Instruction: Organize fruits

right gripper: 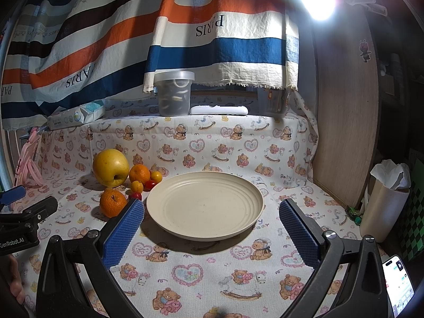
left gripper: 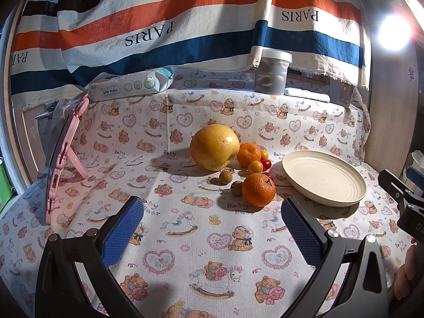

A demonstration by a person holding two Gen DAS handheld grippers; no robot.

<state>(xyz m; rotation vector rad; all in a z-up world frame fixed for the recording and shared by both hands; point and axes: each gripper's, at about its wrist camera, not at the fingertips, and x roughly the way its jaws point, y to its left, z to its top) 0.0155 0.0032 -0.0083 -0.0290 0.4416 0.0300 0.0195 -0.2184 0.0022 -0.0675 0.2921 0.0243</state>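
nothing moved yet

the plate (right gripper: 205, 206) is bare. the apple (left gripper: 214, 147), oranges (left gripper: 258, 189) and small fruits lie clustered on the cloth just left of it. left gripper (left gripper: 212, 221) and right gripper (right gripper: 211, 221) both gape wide, holding nothing.

Bare cloth (left gripper: 185, 238) lies before clustered fruit (left gripper: 238, 164).

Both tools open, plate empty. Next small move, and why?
Probably ease the left tool forward onto the nearest orange: its jaws stand open and empty, that fruit lies closest ahead, and the plate beside it holds nothing yet.
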